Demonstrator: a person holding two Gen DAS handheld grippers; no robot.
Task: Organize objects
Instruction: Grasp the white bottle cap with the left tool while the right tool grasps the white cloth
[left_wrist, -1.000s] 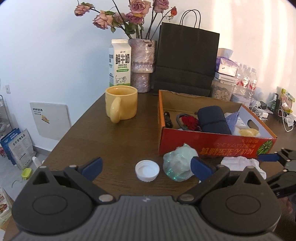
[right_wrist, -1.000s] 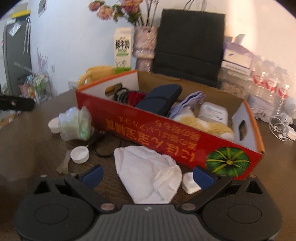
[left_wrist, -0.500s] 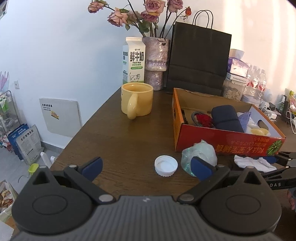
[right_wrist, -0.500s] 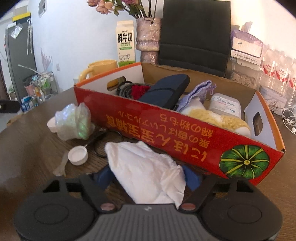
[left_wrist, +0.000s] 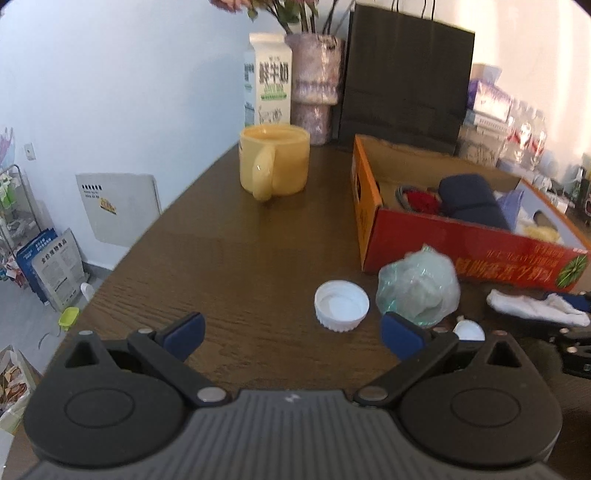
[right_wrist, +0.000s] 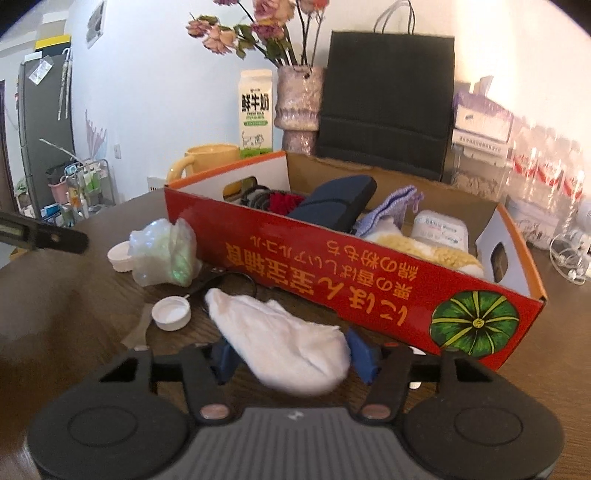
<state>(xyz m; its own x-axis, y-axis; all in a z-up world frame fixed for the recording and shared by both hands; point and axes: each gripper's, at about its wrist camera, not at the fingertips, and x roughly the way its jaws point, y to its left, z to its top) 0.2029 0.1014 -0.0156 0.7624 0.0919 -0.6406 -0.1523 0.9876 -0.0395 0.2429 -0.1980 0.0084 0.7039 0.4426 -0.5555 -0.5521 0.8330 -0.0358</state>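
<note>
White crumpled cloth (right_wrist: 284, 343) lay between the closing right gripper (right_wrist: 295, 358) fingers, just before the red cardboard box (right_wrist: 351, 273). Likely next: lift it in. Left gripper (left_wrist: 291, 332) gaped empty.

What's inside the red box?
In the red box lie a dark blue case, something red, purple cloth, a white packet and yellow stuff. Whatever's underneath is covered.

Open left tongs (left_wrist: 291, 330) above white cap (left_wrist: 341, 304)
</note>
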